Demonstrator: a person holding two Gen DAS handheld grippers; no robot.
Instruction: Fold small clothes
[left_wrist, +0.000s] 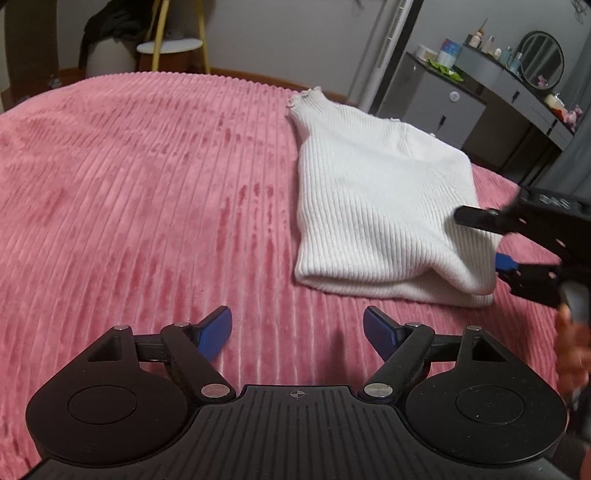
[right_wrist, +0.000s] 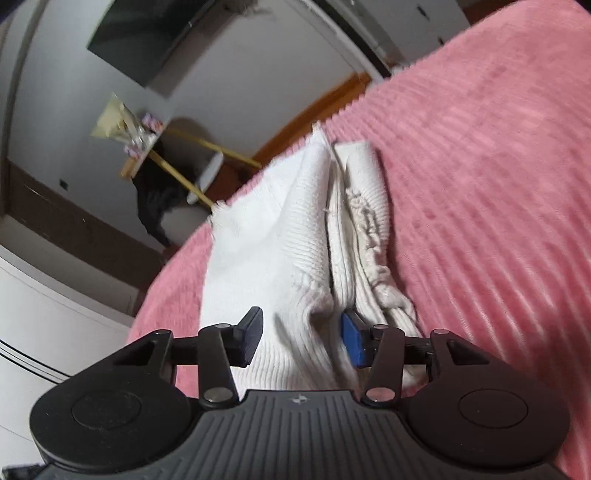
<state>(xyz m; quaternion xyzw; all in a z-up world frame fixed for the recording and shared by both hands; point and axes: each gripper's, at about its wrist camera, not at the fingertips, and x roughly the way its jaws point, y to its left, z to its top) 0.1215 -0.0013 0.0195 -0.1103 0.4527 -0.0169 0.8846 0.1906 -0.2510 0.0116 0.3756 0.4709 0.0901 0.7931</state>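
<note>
A white ribbed knit garment lies folded on the pink ribbed bedspread, right of centre in the left wrist view. My left gripper is open and empty, hovering over the bedspread just in front of the garment's near fold. My right gripper reaches in from the right, one finger above and one below the garment's right edge. In the right wrist view the right gripper is open with a thick fold of the white garment between its fingers, which do not squeeze it.
The bedspread covers the whole bed. A grey dresser with bottles and a round mirror stands past the bed's far right. A yellow-legged stand with dark clothing stands behind the bed. A hand shows at the right edge.
</note>
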